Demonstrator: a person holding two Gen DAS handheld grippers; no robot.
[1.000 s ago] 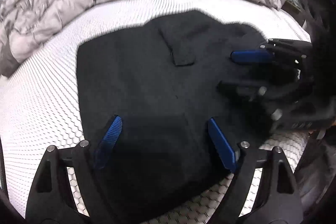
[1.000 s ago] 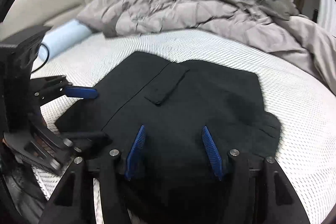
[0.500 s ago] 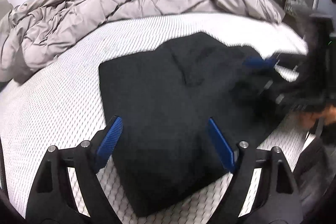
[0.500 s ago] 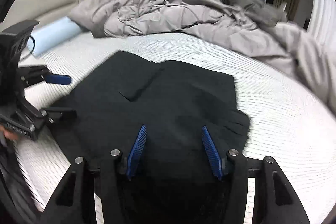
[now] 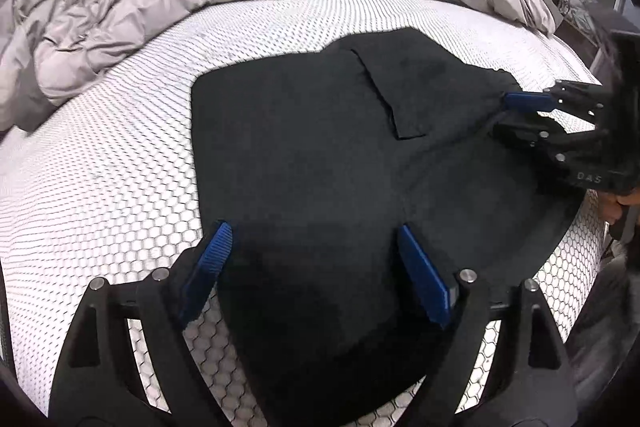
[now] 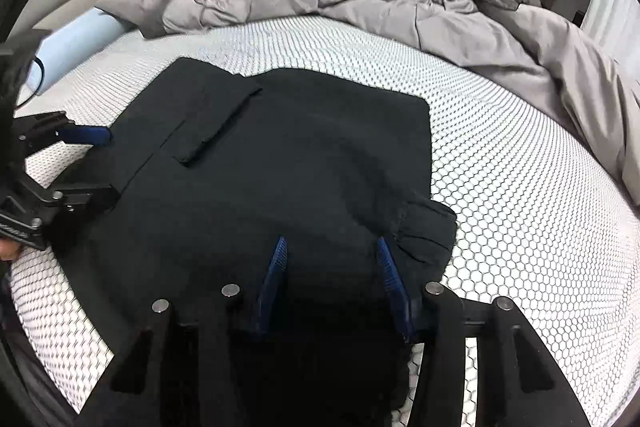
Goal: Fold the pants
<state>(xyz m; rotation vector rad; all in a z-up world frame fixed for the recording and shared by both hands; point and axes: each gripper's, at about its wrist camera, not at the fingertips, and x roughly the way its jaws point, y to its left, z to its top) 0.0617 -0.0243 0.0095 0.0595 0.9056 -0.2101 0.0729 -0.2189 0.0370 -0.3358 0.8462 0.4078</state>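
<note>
The left tool [image 5: 312, 259] points steeply down, its two blue-padded fingers [image 5: 208, 263] spread wide with dark cloth lying between them, not pinched. To its right the right tool [image 6: 330, 275] also tilts down; its jaws have just been closing and stand half apart over the cloth. Fingertips of the hand [image 5: 624, 203] holding it show at its handle
</note>
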